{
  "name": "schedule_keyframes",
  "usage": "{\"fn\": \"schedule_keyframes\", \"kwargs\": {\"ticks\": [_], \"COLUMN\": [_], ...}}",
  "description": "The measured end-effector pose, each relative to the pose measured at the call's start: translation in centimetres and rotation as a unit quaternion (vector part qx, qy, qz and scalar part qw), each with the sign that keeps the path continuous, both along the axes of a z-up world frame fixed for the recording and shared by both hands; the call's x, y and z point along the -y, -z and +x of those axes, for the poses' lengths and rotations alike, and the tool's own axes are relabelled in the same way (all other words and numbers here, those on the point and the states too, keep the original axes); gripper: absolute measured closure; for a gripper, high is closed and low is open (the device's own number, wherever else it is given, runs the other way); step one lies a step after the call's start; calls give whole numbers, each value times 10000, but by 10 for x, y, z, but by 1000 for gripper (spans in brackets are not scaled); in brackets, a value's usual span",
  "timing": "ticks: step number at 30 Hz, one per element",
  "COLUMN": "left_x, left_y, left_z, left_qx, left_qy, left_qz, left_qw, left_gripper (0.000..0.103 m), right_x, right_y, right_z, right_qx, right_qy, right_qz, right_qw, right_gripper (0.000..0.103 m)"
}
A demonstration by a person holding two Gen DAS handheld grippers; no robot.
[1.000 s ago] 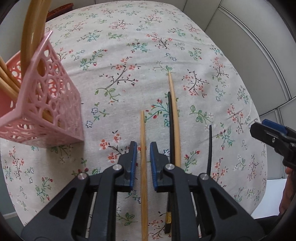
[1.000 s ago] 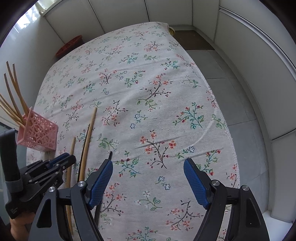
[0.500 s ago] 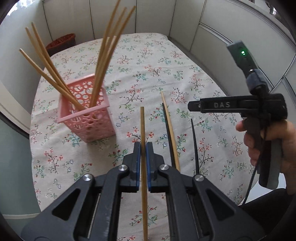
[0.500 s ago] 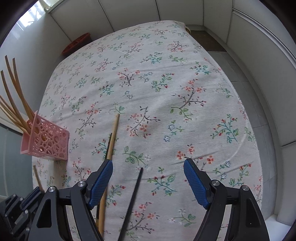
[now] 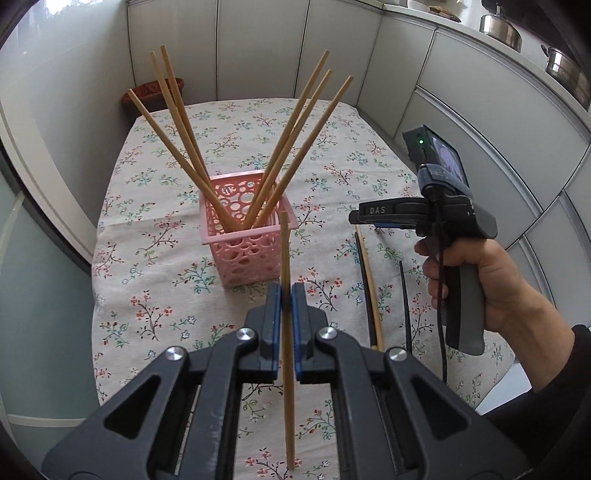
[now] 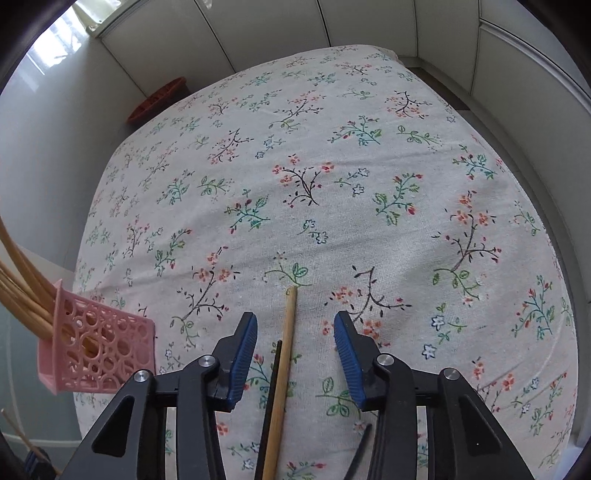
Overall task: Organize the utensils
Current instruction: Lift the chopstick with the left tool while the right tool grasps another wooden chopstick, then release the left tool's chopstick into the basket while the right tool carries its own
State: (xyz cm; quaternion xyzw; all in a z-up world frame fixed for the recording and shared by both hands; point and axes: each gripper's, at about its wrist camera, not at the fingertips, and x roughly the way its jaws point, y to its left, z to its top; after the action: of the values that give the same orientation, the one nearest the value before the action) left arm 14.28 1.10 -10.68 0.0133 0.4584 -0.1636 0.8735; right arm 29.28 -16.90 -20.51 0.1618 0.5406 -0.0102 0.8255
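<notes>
Above the flowered tablecloth (image 6: 369, 155), the right gripper (image 6: 295, 354) is closing around a wooden chopstick (image 6: 282, 373) lying untouched between its jaws; the left gripper (image 5: 285, 299) pinches another chopstick (image 5: 286, 369).

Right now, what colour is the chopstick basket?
Pink, with a circle cutout pattern; the basket shows best in the left wrist view.

A floral tablecloth (image 5: 155, 258) covers the table. A reddish-brown basket (image 5: 153, 92) stands just beyond its far edge, against white wall panels (image 5: 258, 48). Metal pots (image 5: 500, 27) rest on the upper-right ledge.
</notes>
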Motion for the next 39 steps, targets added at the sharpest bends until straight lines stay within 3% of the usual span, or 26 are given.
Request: {"fn": "schedule_keyframes", "kwargs": {"ticks": [7, 10, 15, 21, 30, 39], "left_x": [0, -1, -7, -11, -13, -16], "left_y": [-1, -2, -6, -15, -34, -63], "left_z": [-1, -1, 0, -3, -15, -31], "left_qx": [48, 50, 102, 275, 641, 1193], "left_qy": [37, -3, -151, -220, -260, -296], "left_qz": [53, 55, -11, -90, -201, -421], "left_qw": [10000, 10000, 9998, 9993, 9974, 9915], "left_gripper": [97, 97, 97, 97, 97, 97], "right_x": [-13, -10, 9, 18, 19, 12], "right_y": [7, 7, 1, -33, -102, -166], "right_z": [6, 5, -3, -29, -91, -151], "right_qx": [-6, 20, -29, 281, 1072, 1947], "right_qy": [30, 26, 32, -95, -635, -986], "right_qz": [-650, -652, 34, 473, 477, 288], "right_qw": [9979, 9979, 10000, 9984, 9911, 9755], "right_gripper": [89, 95, 97, 97, 98, 98]}}
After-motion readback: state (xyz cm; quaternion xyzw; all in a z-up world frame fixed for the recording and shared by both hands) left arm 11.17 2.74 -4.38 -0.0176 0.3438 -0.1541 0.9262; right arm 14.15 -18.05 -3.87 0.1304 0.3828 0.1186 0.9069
